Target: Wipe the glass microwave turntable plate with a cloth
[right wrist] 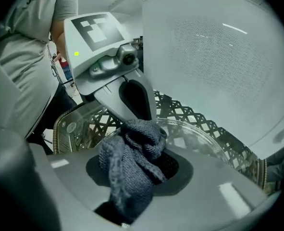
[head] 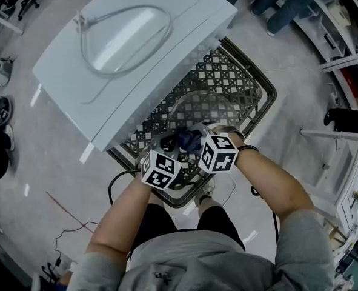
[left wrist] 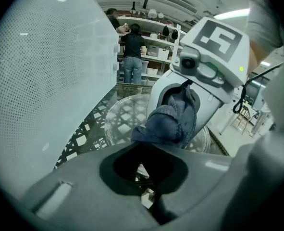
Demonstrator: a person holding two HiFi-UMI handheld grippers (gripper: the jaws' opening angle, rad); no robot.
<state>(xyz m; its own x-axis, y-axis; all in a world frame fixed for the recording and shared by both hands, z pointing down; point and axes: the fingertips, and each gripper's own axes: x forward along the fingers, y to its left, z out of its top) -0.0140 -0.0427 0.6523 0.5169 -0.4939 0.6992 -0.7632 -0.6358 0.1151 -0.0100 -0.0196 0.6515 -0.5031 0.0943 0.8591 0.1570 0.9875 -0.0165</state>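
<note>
Right gripper (right wrist: 139, 165) jaws pinch a bunched dark cloth (right wrist: 125, 186) just at the glass turntable plate (left wrist: 125, 117); left gripper (left wrist: 144, 170) jaws seem clamped on its near rim. My worry is that hard rubbing twists the slick glass loose, dropping it into the black lattice basket (head: 251, 96) beneath, which also bears the white microwave (head: 130, 47) beyond

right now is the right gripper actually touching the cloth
Touching. The right gripper view shows the cloth bunched and clamped between the fingers of the right gripper, with no gap.
</note>
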